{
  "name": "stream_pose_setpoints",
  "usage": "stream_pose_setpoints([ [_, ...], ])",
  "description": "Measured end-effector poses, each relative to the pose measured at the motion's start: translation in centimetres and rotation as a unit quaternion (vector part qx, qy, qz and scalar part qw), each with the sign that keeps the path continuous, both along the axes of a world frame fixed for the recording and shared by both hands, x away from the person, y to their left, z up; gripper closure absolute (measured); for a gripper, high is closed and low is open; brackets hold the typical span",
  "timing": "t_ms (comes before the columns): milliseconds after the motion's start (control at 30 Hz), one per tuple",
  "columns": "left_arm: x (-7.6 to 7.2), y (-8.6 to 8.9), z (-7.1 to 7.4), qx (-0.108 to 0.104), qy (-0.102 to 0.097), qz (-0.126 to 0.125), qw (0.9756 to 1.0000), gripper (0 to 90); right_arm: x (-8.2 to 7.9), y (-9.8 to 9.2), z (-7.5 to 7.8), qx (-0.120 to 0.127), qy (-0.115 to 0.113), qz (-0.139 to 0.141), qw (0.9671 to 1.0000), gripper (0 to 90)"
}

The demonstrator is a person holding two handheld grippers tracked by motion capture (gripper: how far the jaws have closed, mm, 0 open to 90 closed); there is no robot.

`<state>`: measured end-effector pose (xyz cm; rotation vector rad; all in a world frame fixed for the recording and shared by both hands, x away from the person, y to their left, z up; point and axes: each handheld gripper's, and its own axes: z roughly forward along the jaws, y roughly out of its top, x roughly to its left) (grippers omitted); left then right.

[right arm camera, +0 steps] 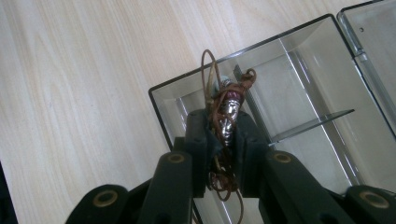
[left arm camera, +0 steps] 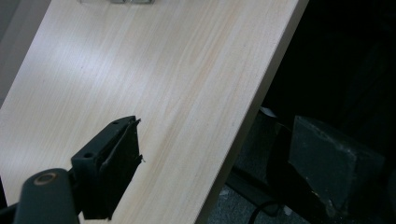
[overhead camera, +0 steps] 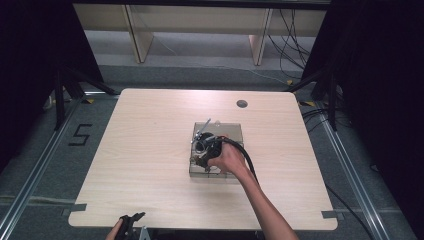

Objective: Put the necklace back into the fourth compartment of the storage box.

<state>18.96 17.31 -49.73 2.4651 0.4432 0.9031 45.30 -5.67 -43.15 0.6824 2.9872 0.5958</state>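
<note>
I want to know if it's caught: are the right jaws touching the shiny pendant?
Touching. The right gripper view shows the right gripper jaws pressed against both sides of the pendant.

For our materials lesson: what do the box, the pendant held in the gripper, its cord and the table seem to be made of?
Box: clear, smoke-tinted hard plastic, probably; see-through glossy walls.
Pendant: looks like polished metal; bright silvery glints.
Cord: thin brown string or leather, hard to tell; matte loops.
Table: pale wood or wood-look laminate; fine straight grain, soft sheen.
</note>
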Motion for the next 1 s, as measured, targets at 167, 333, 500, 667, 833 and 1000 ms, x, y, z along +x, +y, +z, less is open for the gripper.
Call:
stream_pose_setpoints([
  [167, 0.0, 0.1, 0.2, 0.016, 0.002, -0.005, 0.9999, 15.8, 0.2, 0.2, -0.3, -0.003, 0.003, -0.003, 1.0000, 78.9],
  [333, 0.1, 0.1, 0.3, 0.015, 0.008, -0.006, 0.9998, 15.8, 0.4, 0.5, -0.7, -0.003, 0.004, -0.007, 1.0000, 78.9],
  [500, 0.0, 0.0, 0.1, 0.001, -0.002, 0.000, 1.0000, 15.8, 0.4, 0.7, -1.2, -0.012, 0.005, 0.003, 0.9999, 78.7],
  [667, 0.0, -0.1, 0.0, -0.006, -0.001, -0.002, 1.0000, 15.8, 0.4, 0.8, -1.3, -0.009, 0.010, 0.004, 0.9999, 76.6],
  [833, 0.1, 0.0, 0.1, 0.001, 0.004, -0.006, 1.0000, 15.8, 0.6, 0.7, -1.2, 0.001, 0.009, -0.007, 0.9999, 69.3],
  [1000, 0.1, -0.1, 0.0, -0.006, 0.008, -0.007, 0.9999, 15.8, 0.5, 0.0, -0.1, 0.024, 0.002, -0.024, 0.9994, 65.2],
])
